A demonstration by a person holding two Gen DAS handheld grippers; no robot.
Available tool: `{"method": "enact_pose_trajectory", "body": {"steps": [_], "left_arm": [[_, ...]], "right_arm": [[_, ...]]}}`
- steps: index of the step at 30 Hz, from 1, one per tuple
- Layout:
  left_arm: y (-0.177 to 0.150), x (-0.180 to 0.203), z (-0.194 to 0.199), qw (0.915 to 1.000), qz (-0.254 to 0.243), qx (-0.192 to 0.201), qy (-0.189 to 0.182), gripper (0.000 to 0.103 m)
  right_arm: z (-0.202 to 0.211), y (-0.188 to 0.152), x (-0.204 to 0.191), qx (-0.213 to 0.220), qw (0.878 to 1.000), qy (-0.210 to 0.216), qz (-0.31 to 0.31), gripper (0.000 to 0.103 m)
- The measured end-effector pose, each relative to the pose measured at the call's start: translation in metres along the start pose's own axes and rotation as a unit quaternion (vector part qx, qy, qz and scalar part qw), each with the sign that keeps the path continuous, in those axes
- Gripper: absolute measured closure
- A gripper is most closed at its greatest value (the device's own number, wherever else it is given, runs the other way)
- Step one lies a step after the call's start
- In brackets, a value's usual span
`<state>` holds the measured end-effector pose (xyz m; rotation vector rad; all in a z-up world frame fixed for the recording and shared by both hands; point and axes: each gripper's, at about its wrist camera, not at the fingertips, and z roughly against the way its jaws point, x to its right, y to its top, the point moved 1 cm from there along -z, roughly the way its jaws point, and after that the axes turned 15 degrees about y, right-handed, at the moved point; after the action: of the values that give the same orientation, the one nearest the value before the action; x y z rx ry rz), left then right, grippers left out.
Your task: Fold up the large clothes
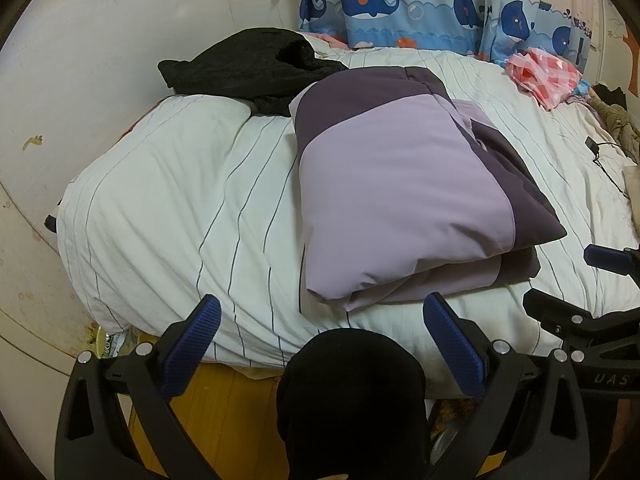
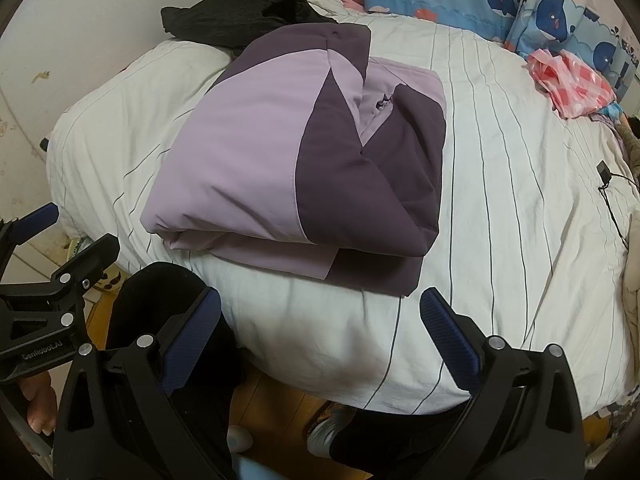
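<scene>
A lilac and dark purple jacket (image 1: 400, 184) lies folded into a thick bundle on the white striped bed cover (image 1: 180, 200). It also shows in the right wrist view (image 2: 280, 152). My left gripper (image 1: 322, 344) is open and empty, held back from the bed's near edge, short of the jacket's near fold. My right gripper (image 2: 320, 332) is open and empty, also held back over the bed's near edge, below the jacket. Each gripper shows at the side of the other's view.
A black garment (image 1: 248, 64) lies crumpled at the far left of the bed. A pink checked plastic bag (image 1: 544, 74) and a black cable (image 1: 600, 156) lie at the right. Whale-print curtains (image 1: 400, 4) hang behind. The person's black-clad leg (image 1: 352, 400) and wooden floor are below.
</scene>
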<state>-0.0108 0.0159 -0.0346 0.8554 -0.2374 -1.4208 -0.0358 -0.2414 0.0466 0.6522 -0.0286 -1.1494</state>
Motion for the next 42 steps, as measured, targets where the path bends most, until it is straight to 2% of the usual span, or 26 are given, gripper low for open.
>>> {"method": "enact_pose_trajectory", "body": {"steps": [42], "left_arm": [[-0.0014,0.0021,0.0014,1.0000,0.000,0.004,0.001,0.006]], "right_arm": [[-0.0037,-0.0017,-0.0023,-0.001,1.000,-0.002,-0.002,0.007]]}}
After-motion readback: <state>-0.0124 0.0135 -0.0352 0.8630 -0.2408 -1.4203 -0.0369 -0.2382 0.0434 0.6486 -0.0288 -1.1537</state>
